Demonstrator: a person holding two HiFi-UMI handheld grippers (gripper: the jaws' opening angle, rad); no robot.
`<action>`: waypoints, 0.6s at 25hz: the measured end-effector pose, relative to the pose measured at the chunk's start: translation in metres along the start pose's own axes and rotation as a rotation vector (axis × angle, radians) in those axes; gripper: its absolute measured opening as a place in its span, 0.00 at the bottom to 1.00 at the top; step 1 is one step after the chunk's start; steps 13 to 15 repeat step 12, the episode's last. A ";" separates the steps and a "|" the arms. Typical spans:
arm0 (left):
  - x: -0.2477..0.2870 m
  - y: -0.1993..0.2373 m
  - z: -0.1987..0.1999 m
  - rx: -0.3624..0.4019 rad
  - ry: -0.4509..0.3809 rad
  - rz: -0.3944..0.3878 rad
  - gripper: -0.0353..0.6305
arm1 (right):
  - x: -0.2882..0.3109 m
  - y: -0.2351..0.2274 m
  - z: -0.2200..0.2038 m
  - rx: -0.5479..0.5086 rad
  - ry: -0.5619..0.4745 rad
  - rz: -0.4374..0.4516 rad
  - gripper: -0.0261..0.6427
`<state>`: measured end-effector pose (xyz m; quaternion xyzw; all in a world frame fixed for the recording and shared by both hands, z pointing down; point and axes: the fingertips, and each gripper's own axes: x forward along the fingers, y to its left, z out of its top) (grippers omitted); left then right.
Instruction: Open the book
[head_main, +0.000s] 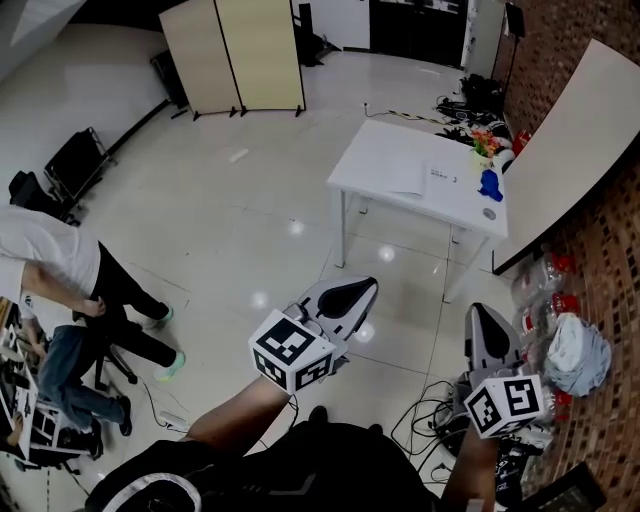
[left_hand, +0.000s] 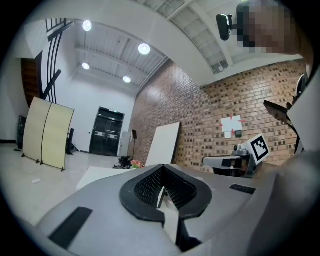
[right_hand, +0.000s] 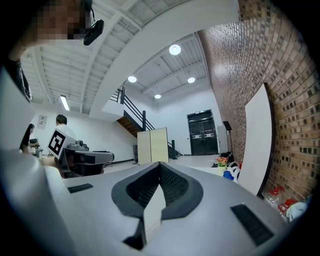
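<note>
Left hand: the forearm reaches forward and holds the left gripper (head_main: 368, 286) level, aimed at the white table (head_main: 390, 150) but well short of it.
Left gripper state: clenched, jaw tips together, nothing between them.
Right hand: it holds the right gripper (head_main: 479, 310) level beside the left one, also well short of the table.
Right gripper state: clenched and empty.
Book: probably the flat white book (head_main: 440, 177) with print lying on the table; too small to be sure.
On the table: a blue object (head_main: 489, 184) and flowers (head_main: 485, 143) at its brick-wall end.
Around the table: open floor lies between it and the grippers, a white board (head_main: 570, 140) leans on the wall behind it, and a folding screen (head_main: 235, 55) stands well beyond it.
Near the person's feet: cables (head_main: 430, 415), away from the table.
</note>
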<state>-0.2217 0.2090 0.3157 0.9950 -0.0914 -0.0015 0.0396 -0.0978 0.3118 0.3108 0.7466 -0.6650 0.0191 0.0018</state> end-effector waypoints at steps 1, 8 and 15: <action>0.000 -0.001 -0.001 -0.001 0.002 0.003 0.06 | -0.001 -0.001 -0.001 0.001 0.002 -0.001 0.04; 0.002 -0.004 -0.001 -0.001 0.011 0.008 0.06 | -0.003 -0.006 0.001 -0.001 -0.001 -0.001 0.04; 0.010 -0.005 -0.004 -0.005 0.011 0.009 0.06 | -0.003 -0.015 -0.005 0.002 0.008 -0.009 0.04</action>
